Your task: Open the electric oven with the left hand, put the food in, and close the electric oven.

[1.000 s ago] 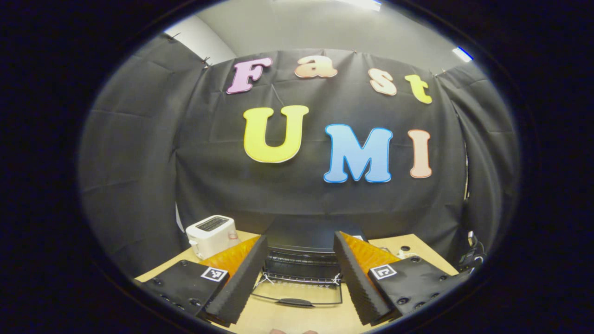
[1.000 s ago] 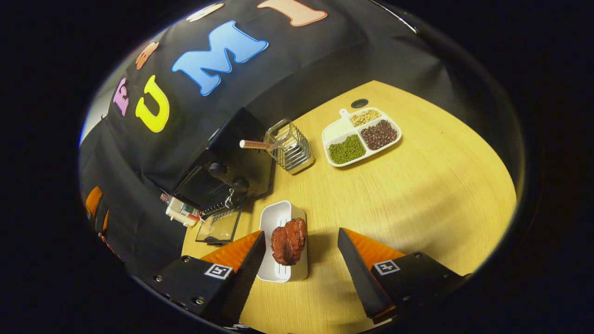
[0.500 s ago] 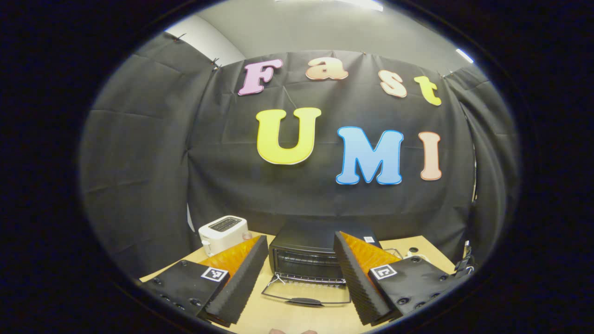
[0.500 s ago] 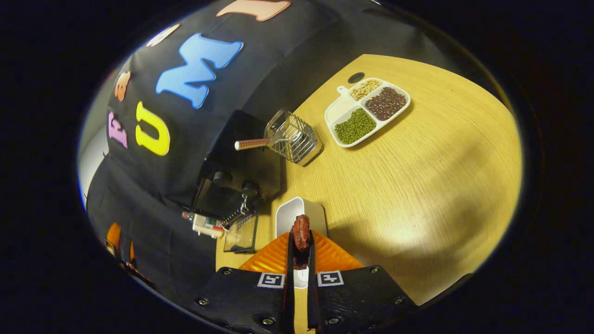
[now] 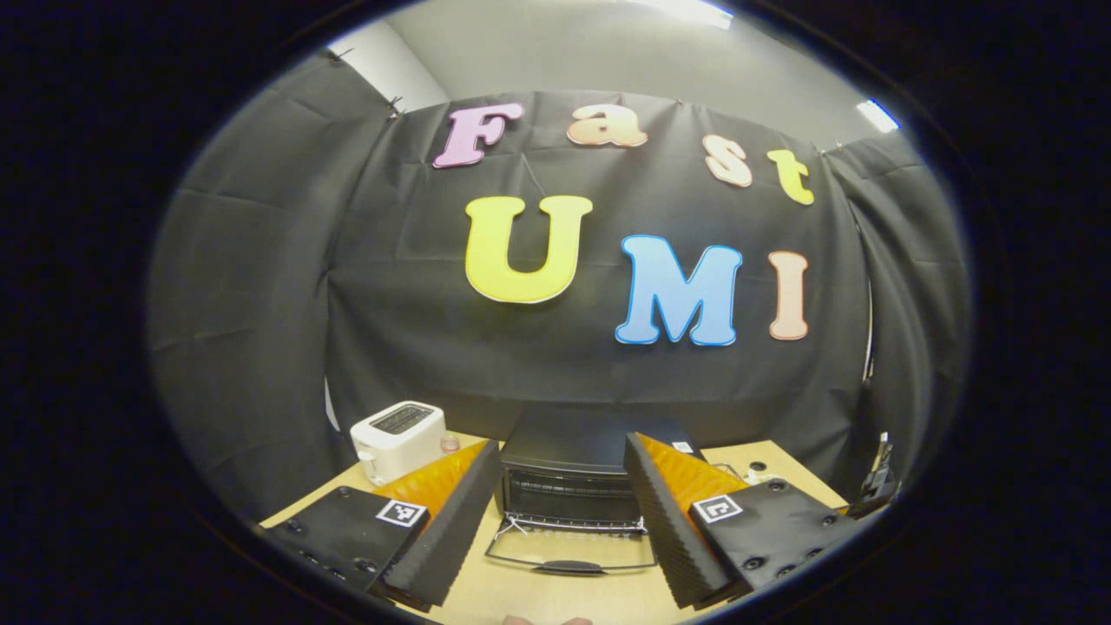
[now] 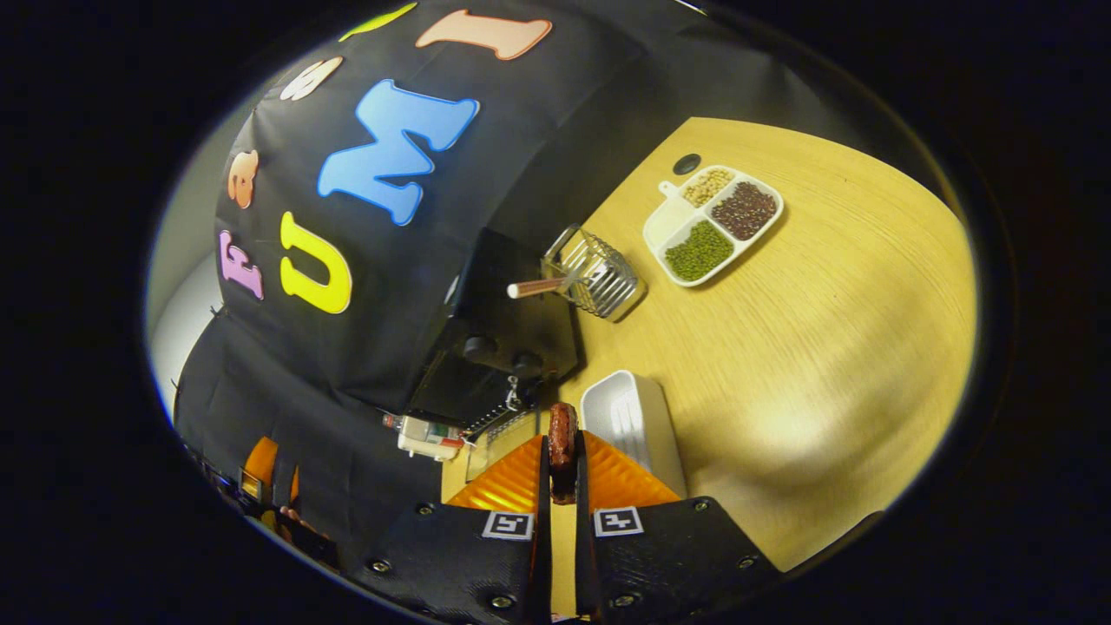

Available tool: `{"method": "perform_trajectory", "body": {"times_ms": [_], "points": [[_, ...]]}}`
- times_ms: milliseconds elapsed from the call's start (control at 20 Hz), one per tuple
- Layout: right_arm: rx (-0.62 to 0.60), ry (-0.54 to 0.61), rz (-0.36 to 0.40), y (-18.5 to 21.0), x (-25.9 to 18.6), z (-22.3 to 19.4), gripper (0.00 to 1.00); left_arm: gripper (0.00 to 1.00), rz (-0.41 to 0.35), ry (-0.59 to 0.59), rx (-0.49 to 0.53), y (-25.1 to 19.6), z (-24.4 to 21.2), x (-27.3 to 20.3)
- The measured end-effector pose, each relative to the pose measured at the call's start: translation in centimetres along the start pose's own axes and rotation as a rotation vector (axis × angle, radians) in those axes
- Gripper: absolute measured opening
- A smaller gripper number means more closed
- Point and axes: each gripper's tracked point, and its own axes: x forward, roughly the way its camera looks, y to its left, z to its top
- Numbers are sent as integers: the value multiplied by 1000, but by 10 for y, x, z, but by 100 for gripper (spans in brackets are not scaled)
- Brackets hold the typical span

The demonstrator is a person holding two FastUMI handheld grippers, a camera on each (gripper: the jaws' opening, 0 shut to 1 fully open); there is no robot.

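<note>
- Wooden table stands before black cloth walls; on it sits the black electric oven, its glass door folded down flat toward the camera.
- Left gripper has its fingers spread wide, with the open oven between them at 12 o'clock and nothing held.
- Right gripper is pressed together on the food, a reddish-brown piece that stands out above the fingertips.
- White tray lies just at 2 o'clock from the food, beside the oven.
- Wire basket and a divided plate of beans lie farther away, at 1 o'clock.
- White toaster stands at 10 o'clock from the oven.
</note>
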Motion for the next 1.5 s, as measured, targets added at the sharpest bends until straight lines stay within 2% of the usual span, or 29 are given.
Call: {"method": "perform_trajectory", "body": {"times_ms": [250,550,700,750,900,950,1050,1200,1250,1500], "points": [[-11,0,108,67,13,-18,11,99,-31,-10,-4,24,1,4],[37,-5,195,126,77,-31,11,99,-43,-22,4,52,6,2],[68,-10,181,139,122,-37,11,96,-42,-17,-1,65,4,1],[75,-12,167,140,139,-40,11,99,-37,-16,-3,72,3,2],[96,-22,151,151,187,-49,11,99,-24,6,-13,92,-5,4],[104,-28,134,151,204,-50,11,96,-19,9,-16,100,-6,5],[120,-47,118,154,230,-52,11,99,-16,25,-15,113,-10,8],[148,-83,107,158,261,-51,11,95,2,22,-8,137,-7,10],[156,-98,102,157,270,-50,11,99,5,30,-13,143,-10,12],[218,-185,27,140,296,-47,11,96,13,65,-30,162,-25,17]]}}
